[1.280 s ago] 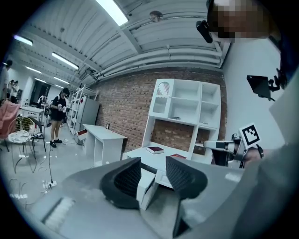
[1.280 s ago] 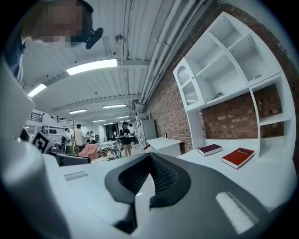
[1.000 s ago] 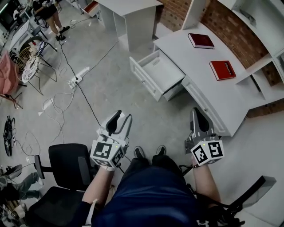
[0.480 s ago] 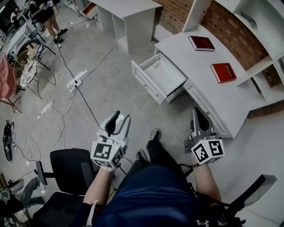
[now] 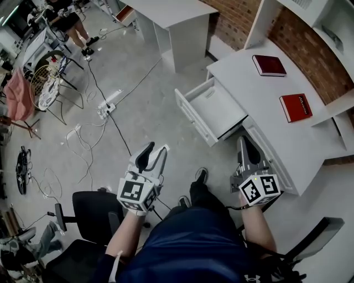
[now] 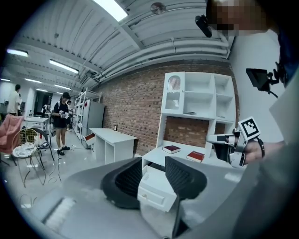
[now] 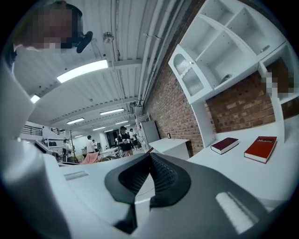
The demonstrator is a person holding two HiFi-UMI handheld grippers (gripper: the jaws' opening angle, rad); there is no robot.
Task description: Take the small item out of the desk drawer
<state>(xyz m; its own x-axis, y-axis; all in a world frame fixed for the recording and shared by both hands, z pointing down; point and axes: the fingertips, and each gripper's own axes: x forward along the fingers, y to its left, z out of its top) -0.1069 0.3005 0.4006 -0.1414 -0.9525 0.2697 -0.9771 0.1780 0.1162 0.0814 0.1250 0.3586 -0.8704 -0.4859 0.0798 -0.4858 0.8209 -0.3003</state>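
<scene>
The white desk's drawer point(image 5: 194, 118) stands pulled out, and I see no item on the part of its inside that shows. My left gripper point(image 5: 154, 151) hovers over the floor well short of it. Its jaws are closing, with a gap between the pads and nothing in it. In the left gripper view the drawer point(image 6: 150, 192) shows through the gap of the left gripper point(image 6: 153, 175). My right gripper point(image 5: 246, 145) is held beside the desk's front edge. In its own view the right gripper point(image 7: 150, 173) has its pads together, shut on nothing.
Two red books point(image 5: 269, 65) point(image 5: 296, 107) lie on the desk top point(image 5: 260, 99) under a white shelf unit point(image 6: 196, 93). A black office chair point(image 5: 91, 209) is at my left. Cables and a power strip point(image 5: 110, 99) cross the floor. A second white desk point(image 5: 177, 16) and a person point(image 5: 66, 16) are farther off.
The head view has shifted: desk and open drawer now sit lower and further right, closer to the grippers. The person's feet have stepped forward. Both grippers keep their places in the view.
</scene>
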